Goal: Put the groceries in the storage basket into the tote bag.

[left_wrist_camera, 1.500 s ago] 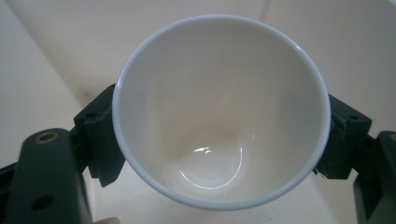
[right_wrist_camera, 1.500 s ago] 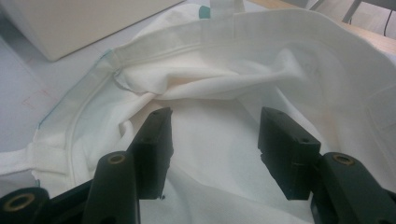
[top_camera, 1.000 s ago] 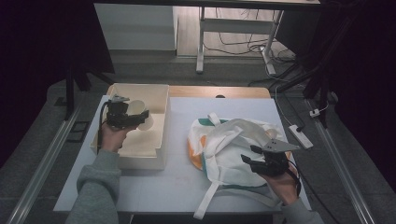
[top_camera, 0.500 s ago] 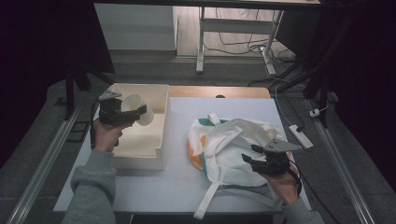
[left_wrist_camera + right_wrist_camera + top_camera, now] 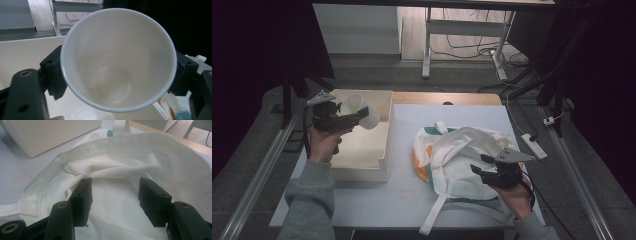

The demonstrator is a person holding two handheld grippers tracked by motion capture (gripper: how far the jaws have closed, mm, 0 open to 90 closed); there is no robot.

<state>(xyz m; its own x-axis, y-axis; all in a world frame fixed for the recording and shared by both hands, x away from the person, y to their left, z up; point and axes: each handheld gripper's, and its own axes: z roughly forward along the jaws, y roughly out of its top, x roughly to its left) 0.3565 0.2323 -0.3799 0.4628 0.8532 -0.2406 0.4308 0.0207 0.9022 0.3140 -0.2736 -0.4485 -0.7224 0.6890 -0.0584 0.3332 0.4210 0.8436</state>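
A white cup (image 5: 362, 111) hangs on its side above the cream bin (image 5: 384, 150) at the table's left. My left gripper (image 5: 356, 116) is shut on it. In the left gripper view the cup's empty inside (image 5: 117, 57) faces the camera, and a black pad (image 5: 53, 75) presses on each side of its wall. A white tote bag (image 5: 457, 150) with teal and orange trim lies crumpled at the right. My right gripper (image 5: 479, 167) sits over its near part. Its jaws stand open above the bag's fabric (image 5: 125, 152), pinching nothing.
A white power strip (image 5: 532, 145) lies at the table's right edge. Metal rails run along both sides of the table. The bin's outer wall (image 5: 50, 132) stands close to the bag's left. A bag strap (image 5: 434, 215) trails to the front edge.
The left hand has lifted the cup higher above the bin. The right hand and the bag have stayed where they were.
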